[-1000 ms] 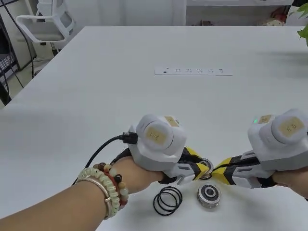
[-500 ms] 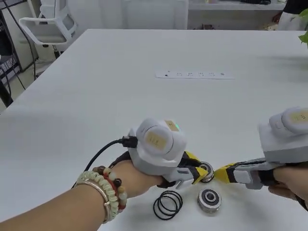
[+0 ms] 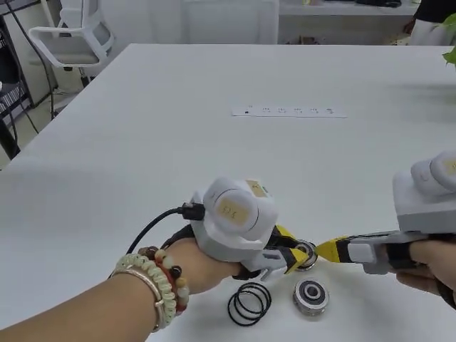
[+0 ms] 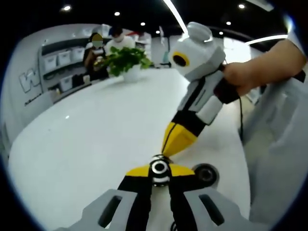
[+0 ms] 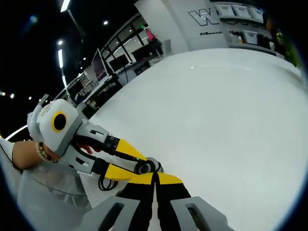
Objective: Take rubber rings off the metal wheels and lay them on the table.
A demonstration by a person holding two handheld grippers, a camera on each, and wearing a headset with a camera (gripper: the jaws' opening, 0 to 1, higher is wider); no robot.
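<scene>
So the left gripper is pinching a metal wheel; the right gripper, jaws pressed together, points just right of it. The rubber rings lie nearer.

Looked down on a wide white table. Found black rubber rings lying loose near its front edge, just beside a metal wheel laid flat. Farther back, well apart, noted a white socket strip.

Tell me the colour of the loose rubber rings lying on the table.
Black: the thin round rubber rings show best in the head view.
</scene>
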